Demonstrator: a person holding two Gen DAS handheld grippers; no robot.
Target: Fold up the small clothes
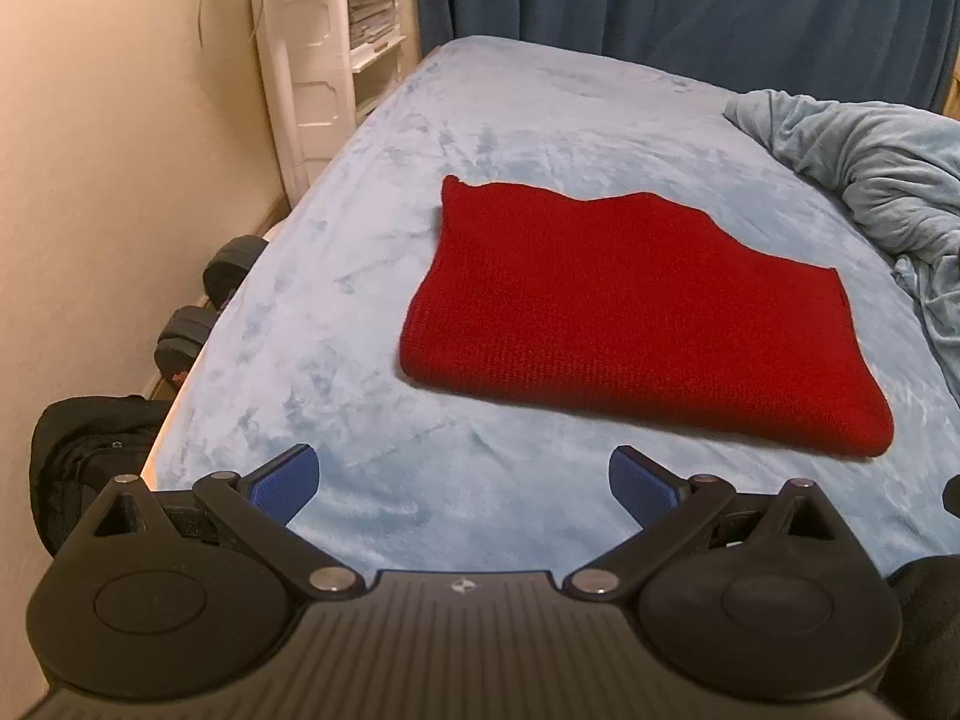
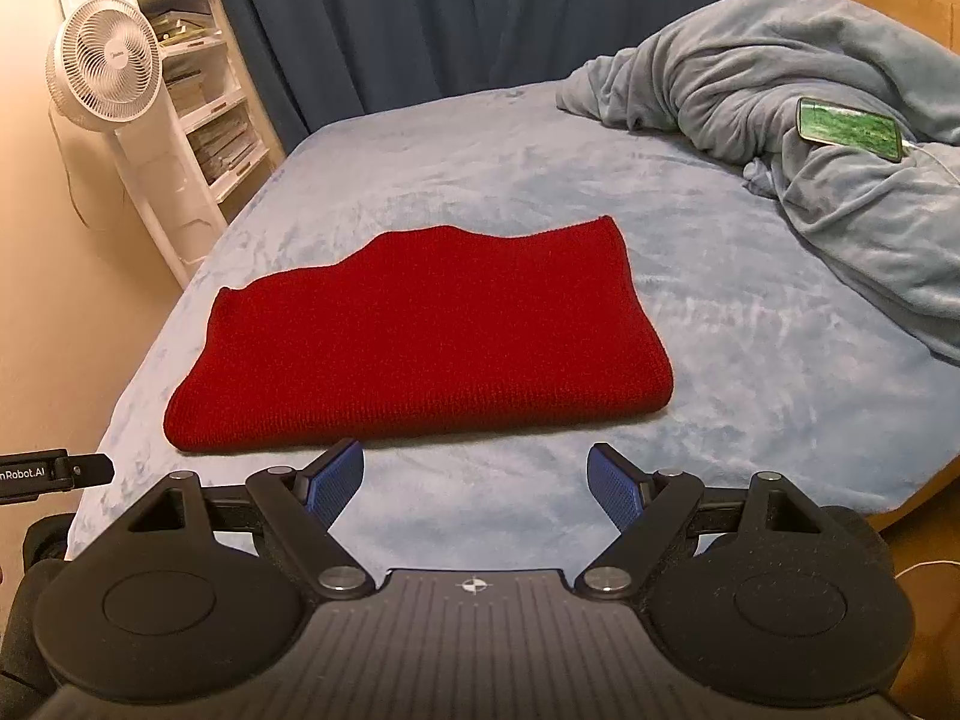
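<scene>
The left wrist view shows one red knitted cloth (image 1: 630, 324), folded flat with a wavy far edge, lying in the middle of one soft, fuzzy blue bed cover (image 1: 372, 192), and one rumpled blue blanket (image 2: 810, 120) sits far right with one phone (image 2: 849, 129) on it. Both tongs, the left gripper (image 1: 462, 483) and the right gripper (image 2: 477, 483), hang just near the cloth with blue bumpy pads (image 2: 336, 483) spread wide, holding nothing.
</scene>
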